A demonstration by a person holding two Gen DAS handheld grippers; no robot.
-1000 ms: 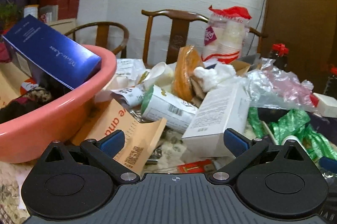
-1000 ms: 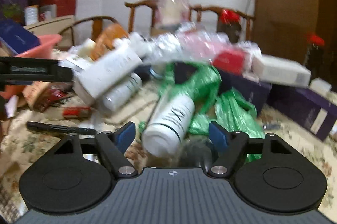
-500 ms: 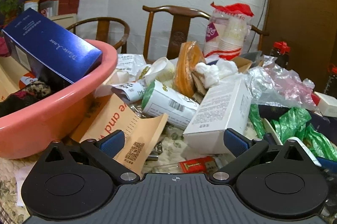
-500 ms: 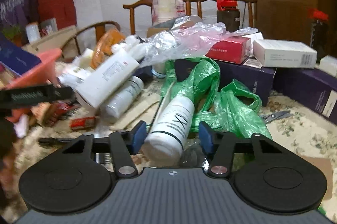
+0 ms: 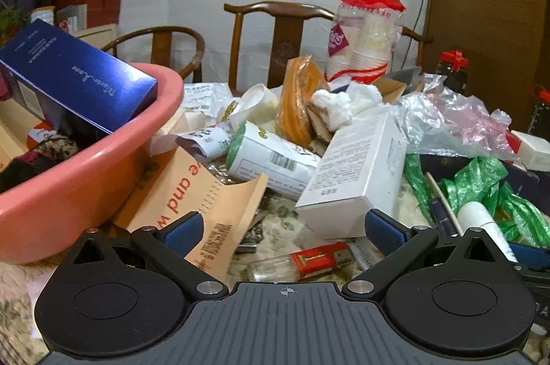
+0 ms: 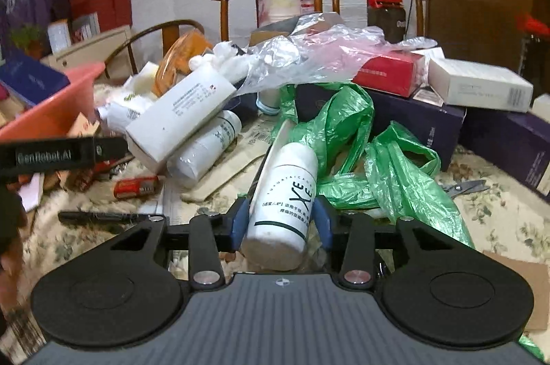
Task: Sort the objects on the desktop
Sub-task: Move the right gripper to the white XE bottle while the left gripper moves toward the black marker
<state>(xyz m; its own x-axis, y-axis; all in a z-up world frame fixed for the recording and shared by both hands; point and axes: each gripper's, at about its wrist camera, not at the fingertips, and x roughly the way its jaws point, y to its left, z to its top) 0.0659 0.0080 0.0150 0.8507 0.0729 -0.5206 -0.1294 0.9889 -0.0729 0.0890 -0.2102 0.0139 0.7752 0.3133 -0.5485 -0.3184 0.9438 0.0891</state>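
My right gripper [image 6: 282,220] is shut on a white bottle [image 6: 285,193] with dark lettering, its blue pads pressed on both sides near the bottle's base. The same bottle shows at the right edge of the left wrist view [image 5: 481,220]. My left gripper [image 5: 285,227] is open and empty above a small red packet [image 5: 318,258] and a tan paper bag [image 5: 202,203]. A pink basin [image 5: 86,179] at left holds a blue box [image 5: 72,79]. A white carton [image 5: 357,172] lies just ahead of the left gripper.
A heap covers the table: a green plastic bag [image 6: 361,158], a clear plastic bag [image 6: 309,62], dark purple boxes [image 6: 412,124], a red box [image 6: 388,73], a white box [image 6: 477,86], scissors [image 6: 464,186], a black pen [image 6: 99,217]. Wooden chairs [image 5: 282,38] stand behind.
My right gripper's jaws have closed from wide open onto the white bottle. The left gripper has stayed open and drifted back slightly from the pile.
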